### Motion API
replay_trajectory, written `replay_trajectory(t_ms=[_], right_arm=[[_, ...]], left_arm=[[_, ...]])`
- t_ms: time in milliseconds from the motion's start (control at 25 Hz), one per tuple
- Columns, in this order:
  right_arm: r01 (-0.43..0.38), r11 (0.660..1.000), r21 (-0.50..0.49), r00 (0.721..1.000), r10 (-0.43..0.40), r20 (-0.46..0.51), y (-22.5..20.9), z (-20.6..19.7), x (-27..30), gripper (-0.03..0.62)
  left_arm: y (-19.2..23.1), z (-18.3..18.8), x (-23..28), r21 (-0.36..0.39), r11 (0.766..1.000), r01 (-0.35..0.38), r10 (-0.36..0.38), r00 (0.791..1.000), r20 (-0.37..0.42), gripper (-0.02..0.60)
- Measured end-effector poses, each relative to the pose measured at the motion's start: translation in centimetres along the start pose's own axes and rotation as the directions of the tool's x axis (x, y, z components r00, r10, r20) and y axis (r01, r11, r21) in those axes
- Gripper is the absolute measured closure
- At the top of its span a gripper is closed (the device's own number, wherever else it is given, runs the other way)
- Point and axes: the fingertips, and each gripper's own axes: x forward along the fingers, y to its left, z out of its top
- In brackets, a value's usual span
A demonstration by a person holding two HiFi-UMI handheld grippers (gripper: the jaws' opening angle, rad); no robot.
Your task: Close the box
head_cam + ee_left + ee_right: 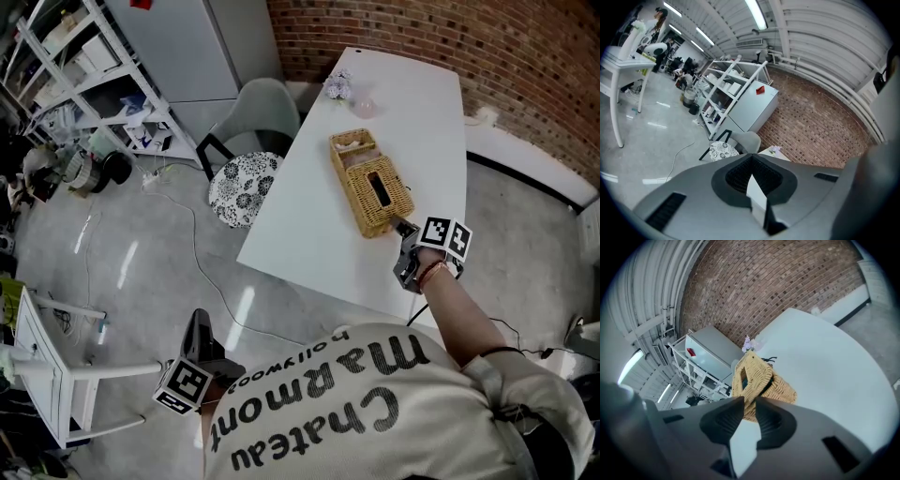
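Observation:
A long wicker box [370, 183] lies on the white table [412, 112], its slotted lid on top and a small uncovered compartment at its far end. My right gripper [405, 228] is at the box's near end. In the right gripper view its jaws stand a little apart at the tips [750, 401], with the woven edge of the box [761, 380] just beyond them and no pad pressing on it. My left gripper [199, 323] hangs low over the floor, far from the table. Its tips [751, 158] meet with nothing between them.
A grey chair with a patterned cushion [246, 183] stands at the table's left side. A crumpled wrapper [338, 85] and a small pink thing [364, 108] lie at the table's far end. White shelving [84, 66] and a small white stand [37, 366] are on the left.

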Motion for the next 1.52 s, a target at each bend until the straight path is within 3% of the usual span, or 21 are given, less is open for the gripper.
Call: replay_trajectory(t_ms=[720, 1240, 1520], right_arm=[[-0.024, 0.996, 0.09, 1.0, 0.023, 0.01, -0.8, 0.0, 0.3, 0.513], [0.029, 0.999, 0.021, 0.999, -0.03, 0.036, -1.2, -0.3, 0.0, 0.477], [-0.003, 1.0, 0.015, 1.0, 0.003, 0.005, -0.3, -4.7, -1.6, 0.477]], left_arm=[[-0.2, -0.2, -0.2, 0.0, 1.0, -0.016, 0.016, 1.0, 0.005, 0.58], [1.1, -1.5, -1.8, -0.002, 1.0, -0.025, 0.025, 0.999, -0.033, 0.58], [2.8, -2.7, -4.1, 0.0, 0.999, -0.047, 0.047, 0.997, -0.056, 0.58]])
